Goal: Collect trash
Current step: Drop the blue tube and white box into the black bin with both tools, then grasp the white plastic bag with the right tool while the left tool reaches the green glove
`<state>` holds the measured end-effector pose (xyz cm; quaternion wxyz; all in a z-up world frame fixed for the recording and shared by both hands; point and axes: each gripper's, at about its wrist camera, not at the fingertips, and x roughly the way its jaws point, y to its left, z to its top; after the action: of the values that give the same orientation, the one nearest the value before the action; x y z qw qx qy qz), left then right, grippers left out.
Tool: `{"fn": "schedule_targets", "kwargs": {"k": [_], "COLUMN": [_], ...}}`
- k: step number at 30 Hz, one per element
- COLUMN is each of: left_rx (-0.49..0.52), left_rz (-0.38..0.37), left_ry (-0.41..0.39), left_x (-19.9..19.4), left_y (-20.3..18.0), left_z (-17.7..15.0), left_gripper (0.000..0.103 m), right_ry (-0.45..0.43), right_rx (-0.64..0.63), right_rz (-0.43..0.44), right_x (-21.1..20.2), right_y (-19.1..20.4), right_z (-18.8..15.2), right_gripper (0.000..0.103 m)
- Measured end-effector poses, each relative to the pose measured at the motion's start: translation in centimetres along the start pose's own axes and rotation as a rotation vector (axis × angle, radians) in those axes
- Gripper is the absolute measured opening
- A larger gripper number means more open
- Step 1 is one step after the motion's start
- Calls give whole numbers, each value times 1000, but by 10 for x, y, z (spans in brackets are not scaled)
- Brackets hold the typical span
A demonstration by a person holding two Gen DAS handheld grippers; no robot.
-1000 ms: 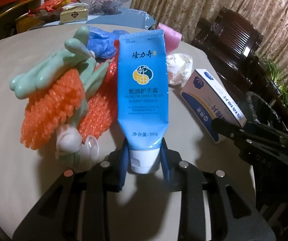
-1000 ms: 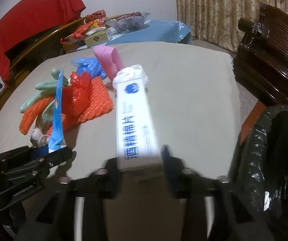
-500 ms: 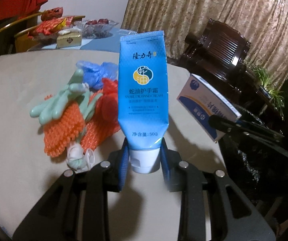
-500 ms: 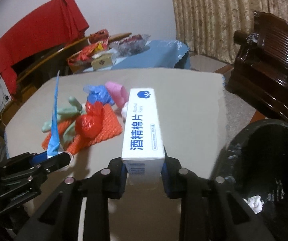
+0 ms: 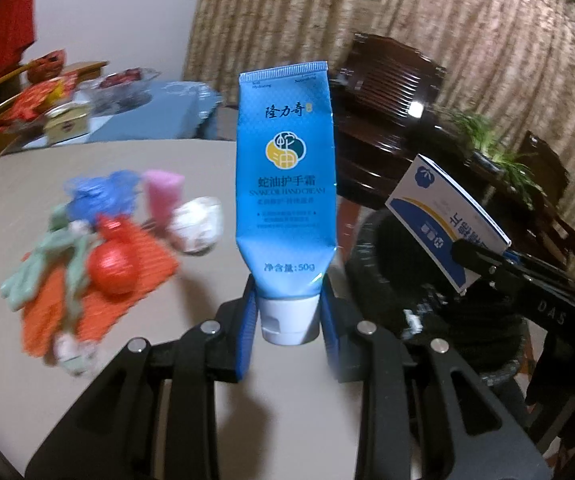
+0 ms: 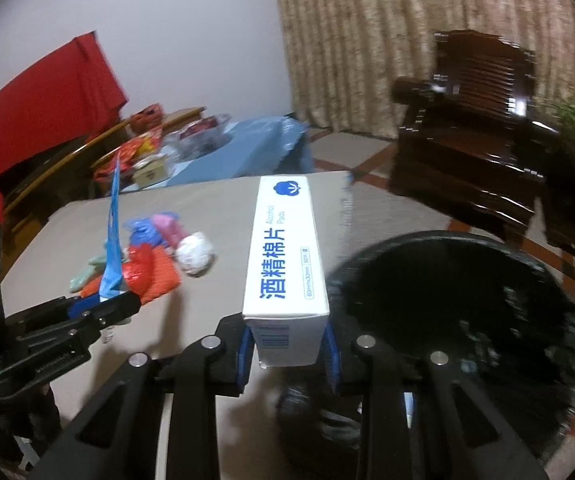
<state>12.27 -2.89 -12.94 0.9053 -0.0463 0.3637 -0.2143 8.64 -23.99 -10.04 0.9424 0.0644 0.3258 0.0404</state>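
Observation:
My left gripper is shut on the white cap end of a blue hand cream tube, held upright above the beige table. My right gripper is shut on a white alcohol pads box, held near the rim of the black-lined trash bin. The box and right gripper also show in the left wrist view, over the bin. The tube shows edge-on in the right wrist view. A pile of trash lies on the table: orange mesh, green glove, red ball, blue bag, pink piece, white wad.
A dark wooden armchair stands behind the bin. A blue-covered side table with snacks and a bowl is at the back. A red cloth hangs at left. Curtains cover the far wall.
Both grippers have lifted higher and swung right toward the bin, each with its item. The trash pile now lies farther off to the left.

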Motion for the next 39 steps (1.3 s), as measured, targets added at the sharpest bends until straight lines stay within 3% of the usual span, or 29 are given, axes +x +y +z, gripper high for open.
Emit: {"fn": "schedule_targets", "kwargs": {"k": [8,16,17,18,20,21,23,25,26,28,39], "left_rx": [118,194,202,210,205,203,211,211,206,195,101], "left_rz": [-137,-267,-276,-292,-311,-314,-301,-268,-248,-186,49], "left_ry": [34,85,89,96,90,80,75,63,56,35,-25], "left_x": [32,71,73,77,80,79,79,75,72,63,12], "left_y": [-71,-138,-143,-150,-156,-157,-155,-148,-144,-130,-26], "left_z": [8,15,13,13,14,14,14,13,13,11,10], "left_gripper": [28,28,31,47,66,66,71,78,84,90,92], "right_ry": [-22,-17,-14,-10,-11,-18,-24,-32,-34,-25,-16], "right_rx": [83,160,165,176,188,194,198,202,205,210,124], "right_rz": [-171,-284,-293,-315,-330,-342,-358,-365,-365,-349,-191], "right_x": [-37,-50,-49,-50,-52,-54,-57,-56,-57,-54,-23], "right_y": [-69,-120,-122,-128,-133,-136,-137,-135,-135,-131,-68], "right_z": [-14,-28,-28,-31,-30,-32,-32,-30,-29,-27,-9], "right_gripper": [29,30,31,32,47,55,70,94,98,97,97]}}
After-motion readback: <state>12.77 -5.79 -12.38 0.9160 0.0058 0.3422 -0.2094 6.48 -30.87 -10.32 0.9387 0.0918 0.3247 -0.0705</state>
